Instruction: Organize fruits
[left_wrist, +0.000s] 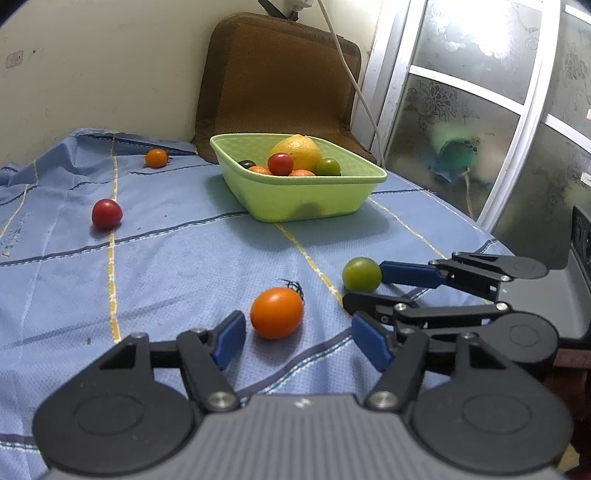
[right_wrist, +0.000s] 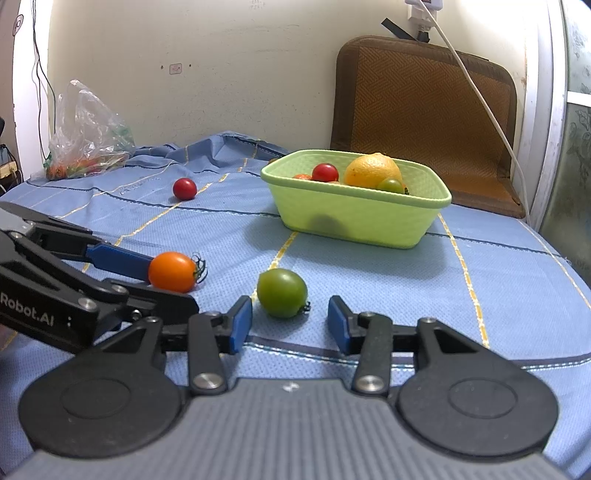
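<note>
I see the biggest risk on the blue cloth over the tabletop: it is soft and wrinkled, and round fruit rolls on it at a nudge, so a pad that lands off-centre may well send a tomato away rather than trap it. The green basket, at about 1 o'clock in the right wrist view and 12 o'clock in the left one, is already heaped with an orange and several small tomatoes, so I judge that a careless drop there could bounce something back out. My two grippers work very close together, and the right gripper's arm crosses just beside the left one's right finger, so I think a clash is likely if both close and lift at once. The left gripper is released, jaws about half spread, with the orange tomato just ahead between its fingers but clear of both pads. The right gripper is also released, somewhat narrower, and the green tomato sits between its fingers at 12 o'clock, nearer the left pad, untouched as far as I can tell. A red tomato and a small orange one wait farther off at 10 and 11 o'clock.
</note>
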